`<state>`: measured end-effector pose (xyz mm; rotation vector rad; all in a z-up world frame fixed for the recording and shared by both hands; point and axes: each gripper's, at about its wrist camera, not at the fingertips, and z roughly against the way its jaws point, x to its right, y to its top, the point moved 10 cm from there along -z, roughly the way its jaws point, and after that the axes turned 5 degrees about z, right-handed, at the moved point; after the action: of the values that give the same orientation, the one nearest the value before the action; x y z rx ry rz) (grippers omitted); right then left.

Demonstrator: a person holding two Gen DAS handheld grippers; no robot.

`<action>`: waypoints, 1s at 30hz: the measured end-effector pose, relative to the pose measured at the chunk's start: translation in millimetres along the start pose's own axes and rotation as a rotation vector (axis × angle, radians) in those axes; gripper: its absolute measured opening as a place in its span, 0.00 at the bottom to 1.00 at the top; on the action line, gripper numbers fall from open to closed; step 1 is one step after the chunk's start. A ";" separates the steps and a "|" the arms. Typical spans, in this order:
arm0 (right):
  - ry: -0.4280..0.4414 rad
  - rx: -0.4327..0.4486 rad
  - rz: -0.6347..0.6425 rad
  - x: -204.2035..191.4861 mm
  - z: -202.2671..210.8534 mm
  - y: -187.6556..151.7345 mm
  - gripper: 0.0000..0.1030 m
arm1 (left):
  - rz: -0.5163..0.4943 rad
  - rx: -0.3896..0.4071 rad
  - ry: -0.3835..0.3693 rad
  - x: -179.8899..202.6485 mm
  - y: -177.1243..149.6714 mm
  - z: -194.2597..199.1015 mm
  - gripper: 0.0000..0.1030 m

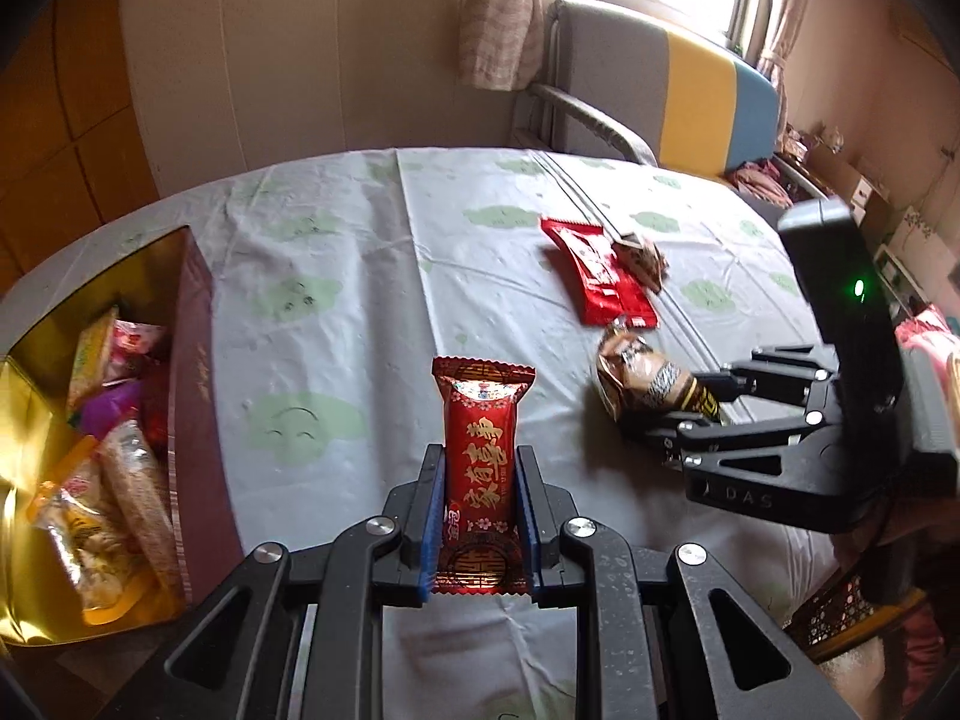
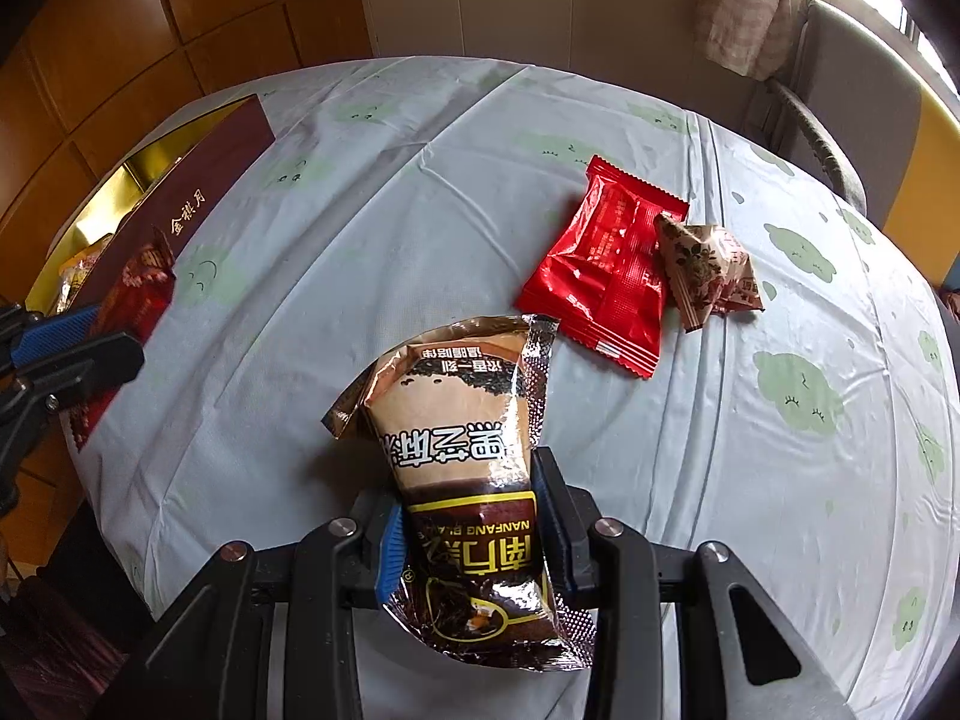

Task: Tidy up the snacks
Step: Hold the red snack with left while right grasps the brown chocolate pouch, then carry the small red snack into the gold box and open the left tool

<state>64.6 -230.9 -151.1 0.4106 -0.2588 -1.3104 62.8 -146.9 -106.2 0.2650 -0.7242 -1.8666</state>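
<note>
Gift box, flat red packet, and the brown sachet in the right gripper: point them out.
Gift box [image 1: 189, 372]: left wrist view, maroon side wall.
Flat red packet [image 2: 606, 267]: right wrist view, wrapper's middle.
Brown sachet [image 2: 459, 438]: right wrist view, printed front.

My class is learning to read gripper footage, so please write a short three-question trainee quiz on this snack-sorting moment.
1. True or false: the left gripper is shut on a red snack packet.
2. What does the right gripper hold? A) a red flat packet B) a brown sesame-paste sachet C) nothing
3. Fill in: loose on the tablecloth lie a red flat packet and a small brown ____-shaped packet.

Key: 1 true; 2 B; 3 pyramid.
</note>
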 end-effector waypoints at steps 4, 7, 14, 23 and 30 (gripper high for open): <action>-0.004 0.002 0.005 -0.3 0.1 0.1 0.38 | 0.018 0.034 0.022 -12.5 9.2 12.8 0.21; -0.005 0.004 0.006 -0.7 0.3 0.1 0.38 | 0.037 0.046 0.035 -23.4 13.1 20.0 0.21; -0.005 0.006 0.003 -1.4 0.3 0.3 0.38 | 0.122 0.066 0.058 -64.4 18.7 36.9 0.21; -0.005 0.006 0.003 -1.7 0.5 0.3 0.38 | 0.399 0.089 0.121 -187.5 14.3 73.5 0.21; -0.003 0.007 0.000 -1.6 0.6 0.3 0.38 | 0.584 0.053 0.195 -280.9 -5.3 79.2 0.21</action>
<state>64.2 -229.3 -150.4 0.4144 -0.2656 -1.3107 134.3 135.5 -88.6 0.2344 -0.6327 -1.2512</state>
